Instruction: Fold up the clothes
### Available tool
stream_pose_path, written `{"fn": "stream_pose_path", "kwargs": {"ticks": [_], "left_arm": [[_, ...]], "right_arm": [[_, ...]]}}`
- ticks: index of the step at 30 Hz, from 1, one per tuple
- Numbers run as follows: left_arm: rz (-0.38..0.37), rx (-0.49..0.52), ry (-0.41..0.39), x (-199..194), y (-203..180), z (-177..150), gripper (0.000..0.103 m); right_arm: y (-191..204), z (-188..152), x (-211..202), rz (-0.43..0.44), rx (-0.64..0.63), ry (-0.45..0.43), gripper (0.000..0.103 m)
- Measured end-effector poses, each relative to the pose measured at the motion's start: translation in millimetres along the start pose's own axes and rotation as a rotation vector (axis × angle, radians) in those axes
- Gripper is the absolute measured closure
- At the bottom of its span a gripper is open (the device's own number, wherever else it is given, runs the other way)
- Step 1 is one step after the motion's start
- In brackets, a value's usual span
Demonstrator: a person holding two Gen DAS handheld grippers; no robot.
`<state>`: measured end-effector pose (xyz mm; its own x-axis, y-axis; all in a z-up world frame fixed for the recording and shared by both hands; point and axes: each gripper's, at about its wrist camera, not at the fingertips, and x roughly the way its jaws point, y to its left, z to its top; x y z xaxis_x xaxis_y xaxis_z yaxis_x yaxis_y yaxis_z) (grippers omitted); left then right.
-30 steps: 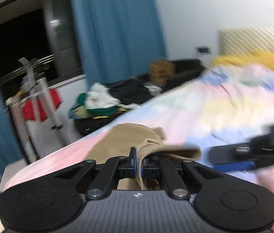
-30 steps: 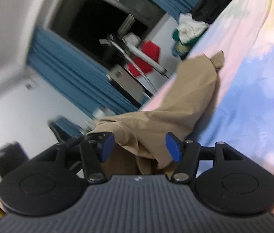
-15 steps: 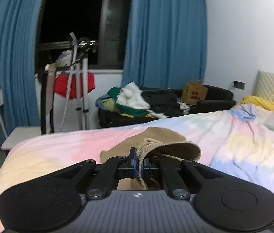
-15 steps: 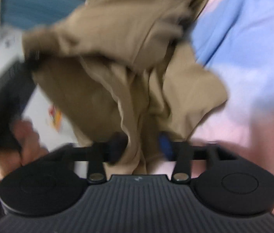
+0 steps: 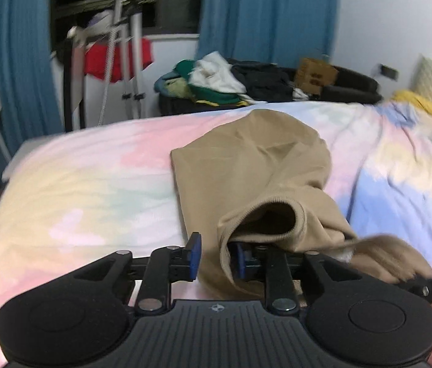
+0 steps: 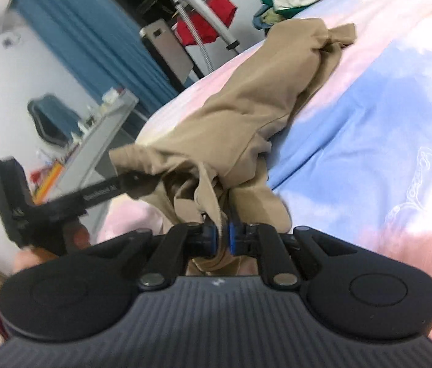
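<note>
Tan garment (image 5: 246,165): right gripper (image 6: 219,236) clamps it; left gripper (image 5: 216,254) gapes, cuff draping one finger.

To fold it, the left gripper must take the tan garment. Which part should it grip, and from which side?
Probably the ribbed edge of the garment, from the near side: it stands up as a thick open loop just ahead of the open left gripper, so the jaws can close across it.
</note>
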<state>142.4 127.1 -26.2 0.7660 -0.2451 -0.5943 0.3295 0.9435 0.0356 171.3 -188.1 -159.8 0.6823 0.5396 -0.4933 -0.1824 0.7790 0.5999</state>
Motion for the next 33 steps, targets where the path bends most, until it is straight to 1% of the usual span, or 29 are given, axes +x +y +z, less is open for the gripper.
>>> {"fn": "stream_pose_path", "kwargs": {"ticks": [2,4,6,9,13,18,23,25,28,29,30,31,33], "left_arm": [[-0.003,0.051,-0.019,-10.3,1.2,0.6,0.065],[-0.013,0.074,-0.03,-15.3,-0.5,3.3,0.065],[-0.031,0.084,-0.053,-20.1,3.8,6.1,0.065],[-0.049,0.079,-0.085,-25.9,9.4,12.4,0.065],[-0.113,0.043,-0.104,-26.5,12.1,16.2,0.065],[-0.128,0.105,-0.078,-9.6,-7.8,15.8,0.066],[-0.169,0.163,-0.113,8.2,-28.3,28.9,0.065],[-0.203,0.185,-0.119,18.0,-39.0,32.6,0.062],[-0.21,0.204,-0.104,35.7,-56.9,33.2,0.063],[-0.217,0.204,-0.1,40.2,-62.4,33.0,0.066],[-0.213,0.198,-0.103,44.2,-67.1,32.5,0.083],[-0.199,0.181,-0.11,46.8,-69.7,32.9,0.095],[-0.174,0.127,-0.125,49.0,-70.9,35.6,0.097]], "right_arm": [[6.5,-0.8,4.4,-0.006,-0.049,0.001,0.092],[7.1,-5.0,6.0,-0.007,-0.077,0.002,0.092],[6.6,-13.9,-1.9,-0.001,-0.076,0.012,0.092],[5.2,-12.6,-2.8,0.004,-0.063,0.019,0.092],[6.3,-13.4,-3.8,0.007,-0.063,0.024,0.092],[7.2,-16.3,-3.3,0.008,-0.064,0.035,0.092],[6.1,-22.5,5.6,-0.02,-0.081,0.099,0.092],[5.7,-24.9,9.1,-0.031,-0.087,0.125,0.092],[5.1,-28.6,14.4,-0.048,-0.097,0.163,0.091],[4.6,-30.4,17.0,-0.059,-0.099,0.18,0.091],[3.6,-33.3,21.1,-0.078,-0.096,0.206,0.091],[3.3,-35.6,24.1,-0.095,-0.094,0.23,0.091],[4.7,-37.8,25.2,-0.123,-0.105,0.242,0.092]]}}
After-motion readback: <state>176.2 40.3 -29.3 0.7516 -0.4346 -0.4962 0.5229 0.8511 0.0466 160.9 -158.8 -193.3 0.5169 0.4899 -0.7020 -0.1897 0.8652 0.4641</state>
